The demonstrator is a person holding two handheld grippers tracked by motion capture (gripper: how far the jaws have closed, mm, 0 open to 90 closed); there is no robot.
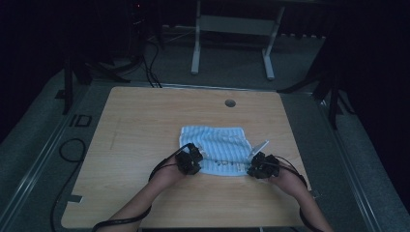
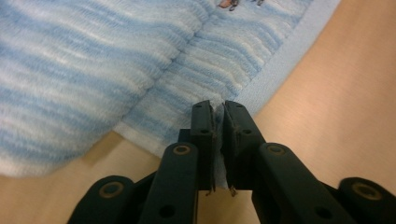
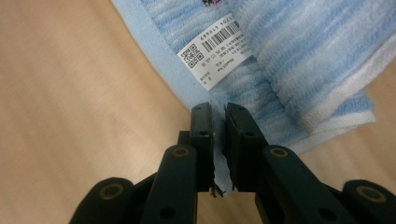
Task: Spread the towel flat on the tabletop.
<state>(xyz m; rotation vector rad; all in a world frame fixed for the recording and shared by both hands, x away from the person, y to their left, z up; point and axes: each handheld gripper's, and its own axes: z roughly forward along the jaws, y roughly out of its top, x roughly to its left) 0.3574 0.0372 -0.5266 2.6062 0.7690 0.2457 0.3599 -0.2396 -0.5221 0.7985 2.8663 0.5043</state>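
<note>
The towel [image 1: 213,150] lies on the table [image 1: 145,125], near its front edge.

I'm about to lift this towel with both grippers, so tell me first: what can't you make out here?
- Printed text on the white label: too small in the right gripper view.
- Small embroidered motif: cut off by the top edge of the left gripper view.
- How much towel each gripper pinches: hidden between the fingers.
- Floor around the table: too dark in the high view.

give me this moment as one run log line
left gripper: shut on towel near edge | right gripper: shut on towel near edge by label | towel: folded, flat on table
</note>
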